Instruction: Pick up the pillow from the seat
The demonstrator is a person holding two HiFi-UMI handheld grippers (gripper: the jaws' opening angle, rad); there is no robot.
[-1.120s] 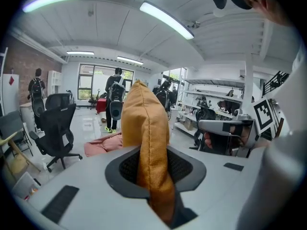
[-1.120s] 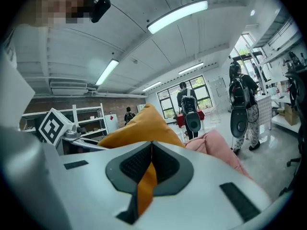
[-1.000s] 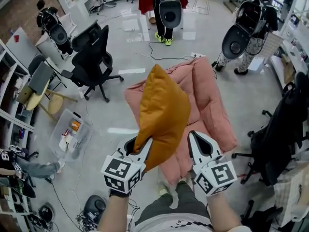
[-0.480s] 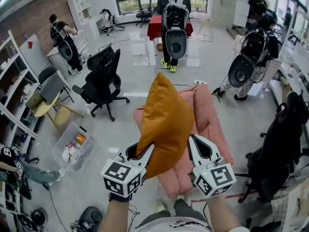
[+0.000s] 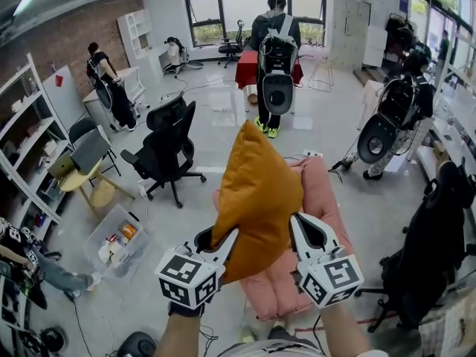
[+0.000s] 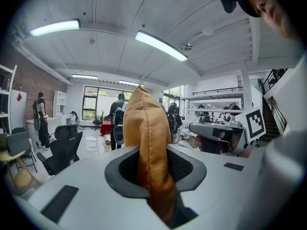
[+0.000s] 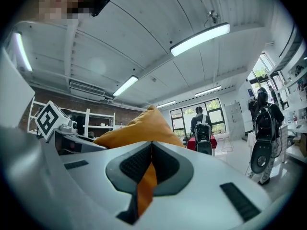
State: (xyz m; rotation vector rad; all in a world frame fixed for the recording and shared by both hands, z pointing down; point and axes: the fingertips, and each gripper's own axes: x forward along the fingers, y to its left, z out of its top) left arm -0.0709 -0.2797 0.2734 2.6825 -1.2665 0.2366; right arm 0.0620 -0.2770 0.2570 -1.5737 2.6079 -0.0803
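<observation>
Head view, frame centre: left gripper and right gripper each pinch the orange pillow's lower edge, holding it upright, clear of the pink seat.

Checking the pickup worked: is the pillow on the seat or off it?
Off it. The left gripper and right gripper hold the pillow up by its lower corners, clear above the pink seat.

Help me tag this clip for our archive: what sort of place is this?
Probably an open-plan lab or workshop: a black office chair, white shelving along a brick wall, and a person wearing a backpack rig.
</observation>
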